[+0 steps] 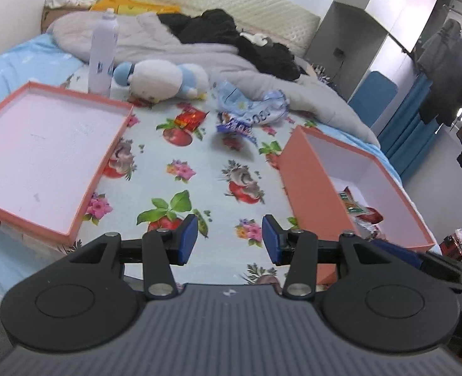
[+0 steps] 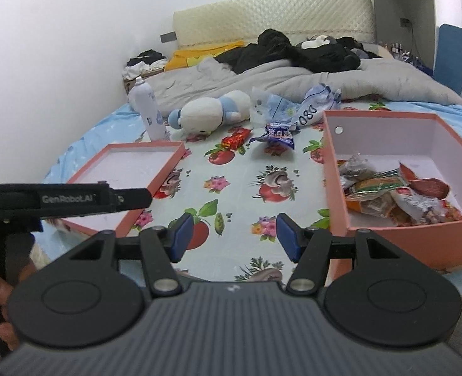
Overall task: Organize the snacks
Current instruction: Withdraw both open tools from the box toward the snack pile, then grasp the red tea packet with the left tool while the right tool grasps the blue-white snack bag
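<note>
Floral bedsheet (image 2: 246, 169) underneath, both sets of jaws apart and empty: left gripper (image 1: 230, 239), right gripper (image 2: 234, 237); red snack (image 2: 236, 137) and blue packet (image 2: 278, 134) lie beyond, box (image 2: 337, 188) holds snacks.

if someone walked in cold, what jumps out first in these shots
Two salmon-orange cardboard pieces on the fruit-print bedsheet: a deep box on the right holding snack packets, and its shallow lid on the left, empty. Beyond them lie a red wrapper, a blue packet and a white-and-blue plush toy.
</note>
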Demonstrator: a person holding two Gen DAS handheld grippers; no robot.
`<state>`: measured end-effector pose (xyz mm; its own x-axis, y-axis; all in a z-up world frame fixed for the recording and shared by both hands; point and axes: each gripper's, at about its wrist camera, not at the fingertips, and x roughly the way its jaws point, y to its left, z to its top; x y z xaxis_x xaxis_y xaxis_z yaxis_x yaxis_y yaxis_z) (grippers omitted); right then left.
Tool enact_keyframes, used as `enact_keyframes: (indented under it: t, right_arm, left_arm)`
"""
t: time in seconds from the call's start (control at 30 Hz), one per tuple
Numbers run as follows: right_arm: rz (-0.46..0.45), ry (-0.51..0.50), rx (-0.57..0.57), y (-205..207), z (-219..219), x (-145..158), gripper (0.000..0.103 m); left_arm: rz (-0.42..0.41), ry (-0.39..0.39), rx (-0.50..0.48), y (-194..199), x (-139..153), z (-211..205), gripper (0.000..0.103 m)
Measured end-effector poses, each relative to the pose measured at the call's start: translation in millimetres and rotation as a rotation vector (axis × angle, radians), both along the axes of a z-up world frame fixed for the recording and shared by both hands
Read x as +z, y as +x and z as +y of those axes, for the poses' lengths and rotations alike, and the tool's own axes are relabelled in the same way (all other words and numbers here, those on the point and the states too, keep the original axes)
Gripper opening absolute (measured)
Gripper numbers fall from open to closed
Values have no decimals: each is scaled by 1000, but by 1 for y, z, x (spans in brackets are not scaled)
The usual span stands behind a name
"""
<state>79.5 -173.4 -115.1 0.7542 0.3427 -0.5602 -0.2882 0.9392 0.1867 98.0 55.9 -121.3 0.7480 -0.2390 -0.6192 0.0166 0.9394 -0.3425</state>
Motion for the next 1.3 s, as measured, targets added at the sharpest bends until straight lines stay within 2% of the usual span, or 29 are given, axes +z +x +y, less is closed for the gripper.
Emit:
enact_keyframes:
  t: [0.3,0.4,0.5,0.63,0.73,0.9,1.03,1.2,1.27,1.3]
  right_arm:
    - [-15,35,-54,67,15,-15,60]
    - [-21,68,-56,100,15,-13,61]
    - [-21,82,-30,140,15,-9,61]
    - [35,109,31,199,16,-10,61]
    - [9,82,61,233,20,-11,61]
    - [59,28,81,301,29,-26,61]
    - [139,13,112,355,38,-44,61]
    - [187,-51,90,409,50,-64,61]
    - [222,-62,28,426,49,-73,69]
    - [238,-52,6,433,47,-76,80]
  left_arm:
    - [14,45,-10,70,-16,21,51]
    - [15,56,-22,103,-19,24,58]
    - [3,86,-43,137,-21,22,62]
    - [-34,149,-74,179,-25,15,65]
    - [-61,197,-64,207,-33,11,65]
    - [-8,180,-81,265,-48,17,67]
    - [26,99,-124,309,-65,20,70]
    - [45,98,-142,360,-87,20,70]
    - [74,79,-131,378,-98,24,70]
    - [83,82,-128,387,-104,24,70]
